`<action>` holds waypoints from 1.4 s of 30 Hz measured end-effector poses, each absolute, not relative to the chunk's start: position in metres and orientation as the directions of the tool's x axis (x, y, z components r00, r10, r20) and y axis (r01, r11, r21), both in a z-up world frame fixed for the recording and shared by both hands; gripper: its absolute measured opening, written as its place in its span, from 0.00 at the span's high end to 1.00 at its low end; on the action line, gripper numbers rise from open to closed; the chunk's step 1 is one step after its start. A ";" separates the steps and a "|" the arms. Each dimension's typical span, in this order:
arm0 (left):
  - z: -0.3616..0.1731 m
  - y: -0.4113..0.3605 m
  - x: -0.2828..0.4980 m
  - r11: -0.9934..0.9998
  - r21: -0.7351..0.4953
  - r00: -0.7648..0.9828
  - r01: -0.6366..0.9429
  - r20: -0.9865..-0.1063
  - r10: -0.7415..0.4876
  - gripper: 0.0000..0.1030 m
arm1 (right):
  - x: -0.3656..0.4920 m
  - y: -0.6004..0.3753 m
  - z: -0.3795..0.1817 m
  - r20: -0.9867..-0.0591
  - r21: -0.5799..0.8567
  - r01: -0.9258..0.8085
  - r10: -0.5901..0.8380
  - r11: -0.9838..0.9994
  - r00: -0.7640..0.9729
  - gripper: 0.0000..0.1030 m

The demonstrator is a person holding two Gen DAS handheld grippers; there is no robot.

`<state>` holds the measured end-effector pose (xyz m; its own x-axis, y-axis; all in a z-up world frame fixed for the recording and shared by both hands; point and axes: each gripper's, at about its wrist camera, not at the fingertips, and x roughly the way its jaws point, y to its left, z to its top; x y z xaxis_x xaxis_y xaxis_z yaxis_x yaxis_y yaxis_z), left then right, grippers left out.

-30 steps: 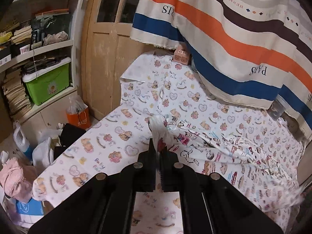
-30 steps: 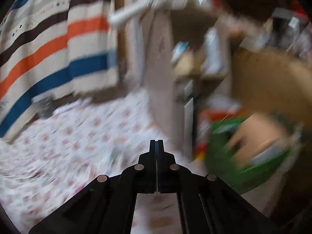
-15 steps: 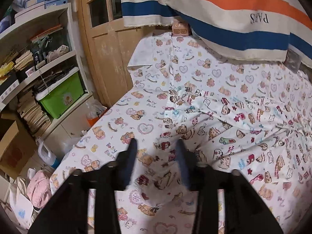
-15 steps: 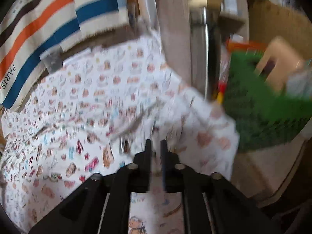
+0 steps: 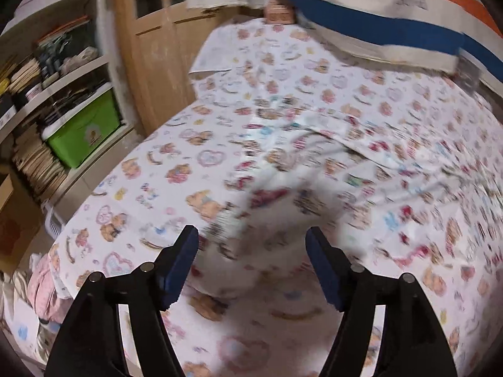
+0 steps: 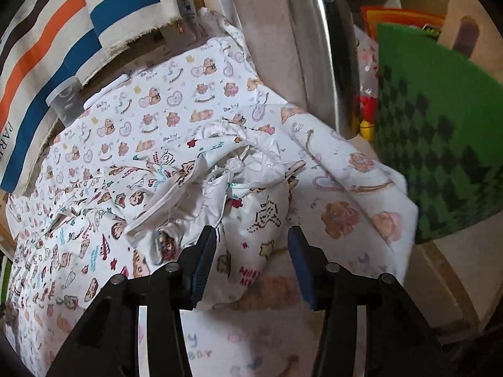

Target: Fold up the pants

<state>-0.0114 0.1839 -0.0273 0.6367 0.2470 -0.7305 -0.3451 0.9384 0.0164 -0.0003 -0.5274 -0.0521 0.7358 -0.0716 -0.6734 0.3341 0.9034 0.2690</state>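
Your left gripper (image 5: 251, 251) is spread wide w/ nothing between the blue pads (image 5: 177, 264); it hangs over the near end of the printed pants (image 5: 314, 169), which lie stretched across the bear-print bedsheet (image 5: 151, 169). That view is motion-blurred, so you can't make out the fabric edges or whether the fingertips touch cloth.

Your right gripper (image 6: 251, 251) is also open, abt half as wide, holding nothing. A bunched, crumpled end of the pants (image 6: 220, 182) sits just ahead of and partly between its fingers, w/ white inner lining turned up; can't tell if a pad touches it. The rest of the garment runs off to the left over the bedsheet (image 6: 163, 94).

Around you: a striped cloth (image 5: 377, 22) w/ blue, orange & cream bands hangs at the far side of the bed, a wooden door (image 5: 157, 62) stands beyond the left corner, and shelves hold a green storage bin (image 5: 85, 128). In the right wrist view a green perforated crate (image 6: 440, 132) stands beside the bed's right edge.
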 end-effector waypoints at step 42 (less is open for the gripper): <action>-0.041 -0.120 0.038 0.754 0.099 0.444 0.649 -0.854 -0.270 1.00 | -0.014 -0.531 -0.024 -0.608 0.237 0.292 -0.093 0.927 0.788 1.00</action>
<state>0.0376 -0.1203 -0.0407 0.4441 -0.2702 -0.8543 0.6494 0.7540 0.0992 -0.0141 -0.5308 -0.0241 0.7884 -0.0931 -0.6081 0.2920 0.9267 0.2367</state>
